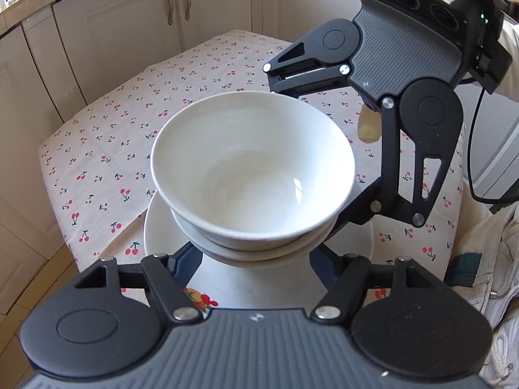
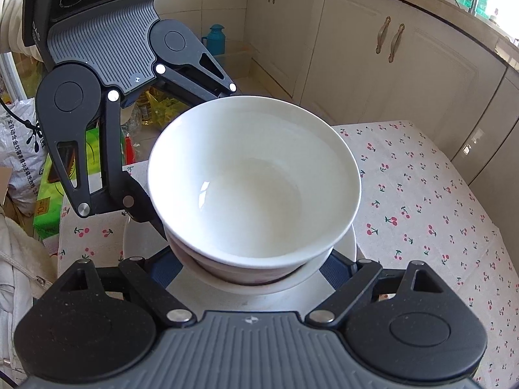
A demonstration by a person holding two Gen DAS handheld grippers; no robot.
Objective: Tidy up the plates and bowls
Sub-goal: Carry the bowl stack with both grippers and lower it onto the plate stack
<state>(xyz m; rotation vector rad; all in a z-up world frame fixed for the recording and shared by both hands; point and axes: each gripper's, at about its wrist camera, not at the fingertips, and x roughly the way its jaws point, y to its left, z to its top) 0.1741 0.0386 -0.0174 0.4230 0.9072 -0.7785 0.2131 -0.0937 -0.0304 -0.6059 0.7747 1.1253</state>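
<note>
A stack of white bowls (image 1: pixel 253 168) stands on a white plate (image 1: pixel 155 230) on the cherry-print tablecloth (image 1: pixel 113 129). Both grippers are wide apart around the stack's lower part, from opposite sides. The left gripper (image 1: pixel 253 259) reaches under the lower bowl; its fingertips are hidden by the bowls. The right gripper (image 1: pixel 324 149) shows across the stack in the left wrist view. In the right wrist view the bowl stack (image 2: pixel 253 181) sits on the plate (image 2: pixel 347 246), with the right gripper (image 2: pixel 253 269) around its base and the left gripper (image 2: pixel 181 159) opposite.
Cream kitchen cabinets (image 1: pixel 136 26) stand behind the table. Beyond the table's left edge in the right wrist view are a teal flask (image 2: pixel 215 39), a printed bag (image 2: pixel 19 149) and a green box (image 2: pixel 48 194). The person's white clothing (image 1: pixel 496 259) is at right.
</note>
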